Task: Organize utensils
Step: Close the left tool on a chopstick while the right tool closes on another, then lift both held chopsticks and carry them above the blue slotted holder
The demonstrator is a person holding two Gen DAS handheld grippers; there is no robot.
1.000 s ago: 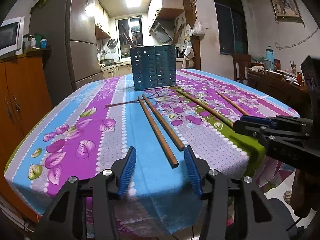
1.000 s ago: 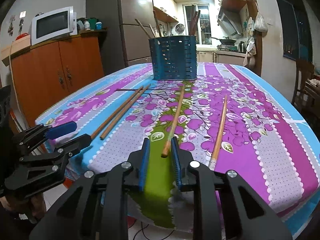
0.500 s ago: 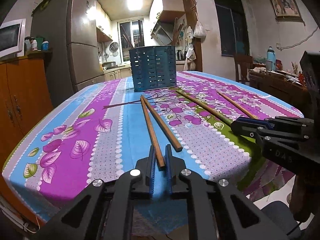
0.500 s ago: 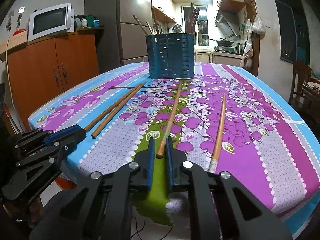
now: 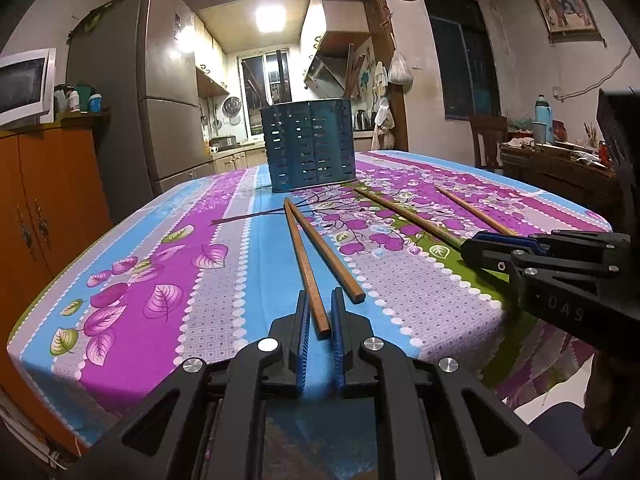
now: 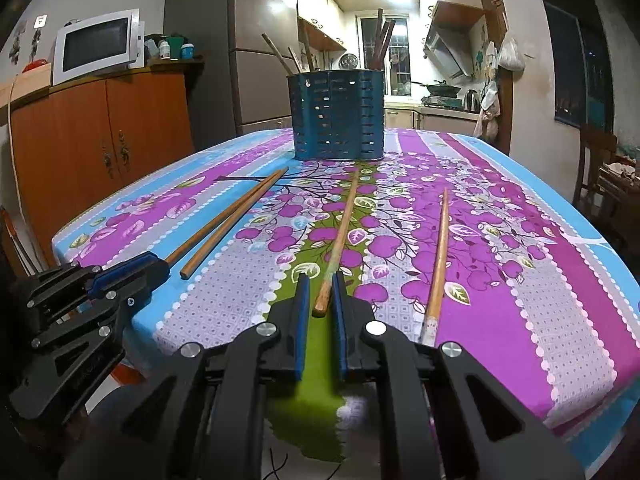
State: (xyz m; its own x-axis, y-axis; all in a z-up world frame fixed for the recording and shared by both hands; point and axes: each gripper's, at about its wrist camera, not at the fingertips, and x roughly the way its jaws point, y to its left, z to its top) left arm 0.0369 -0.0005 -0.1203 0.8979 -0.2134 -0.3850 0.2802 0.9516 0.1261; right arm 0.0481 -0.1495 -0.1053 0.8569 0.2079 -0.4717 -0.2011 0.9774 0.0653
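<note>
Floral tablecloth (image 5: 168, 264), purple and blue, covers the table under both tools. Left gripper (image 5: 319, 316) brackets the near end of a brown chopstick (image 5: 304, 264), blue pads close but perhaps not quite clamped. Right gripper (image 6: 320, 296) likewise flanks a paler chopstick (image 6: 340, 236) on the green stripe. Best to squeeze square on each round, smooth stick, then lift level so neither rolls. Two more sticks lie alongside. Beyond stands the slotted blue holder (image 6: 338, 116), already bristling with utensils.
</note>
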